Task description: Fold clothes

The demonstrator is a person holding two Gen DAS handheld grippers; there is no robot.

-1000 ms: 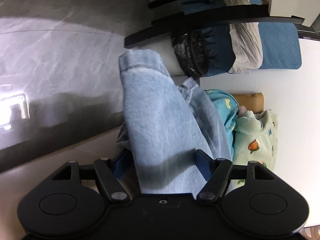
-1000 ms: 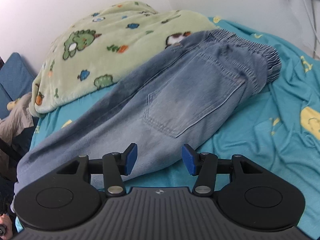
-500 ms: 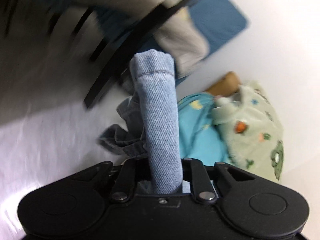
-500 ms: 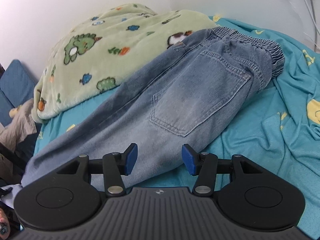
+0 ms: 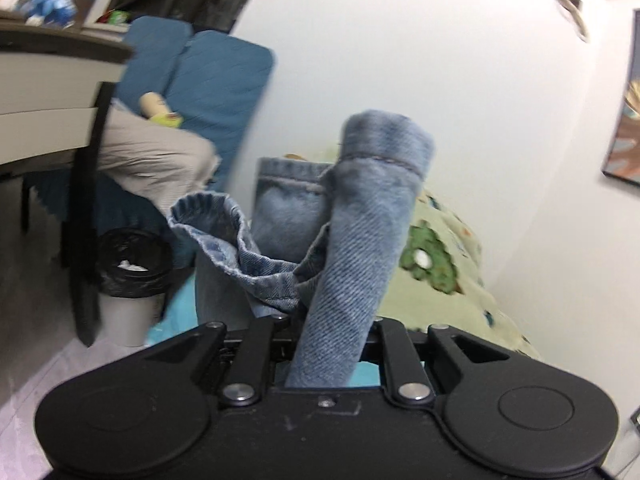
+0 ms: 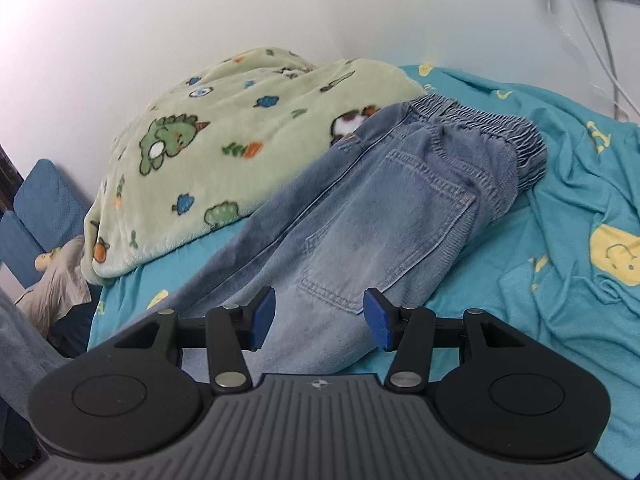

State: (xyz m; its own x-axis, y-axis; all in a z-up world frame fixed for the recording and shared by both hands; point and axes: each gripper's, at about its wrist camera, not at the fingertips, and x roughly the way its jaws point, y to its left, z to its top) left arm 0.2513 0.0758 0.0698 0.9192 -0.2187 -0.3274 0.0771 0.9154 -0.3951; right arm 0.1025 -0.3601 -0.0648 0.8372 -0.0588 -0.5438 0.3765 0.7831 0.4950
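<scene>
Pair of light-blue denim jeans with elastic waistband (image 6: pixel 400 216) lies lengthwise on the bed, waistband toward the wall-side edge, legs running off toward the foot edge. The hip part rests partly against a pale-green fleece blanket with dinosaur print (image 6: pixel 224 136), bunched along the wall side of the teal cartoon-print bedsheet (image 6: pixel 568 248).

Left gripper (image 5: pixel 332 344): clamped on a leg of the jeans near the hem, cuff standing up above the fingers; the other cuff hangs loose beside it. Judgement: the leg end is held raised so it can be carried toward the waistband for a lengthwise fold.

Right gripper (image 6: pixel 320 316): jaws apart, nothing between them, poised over the seat area near the back pocket, probably to pin the cloth.
</scene>
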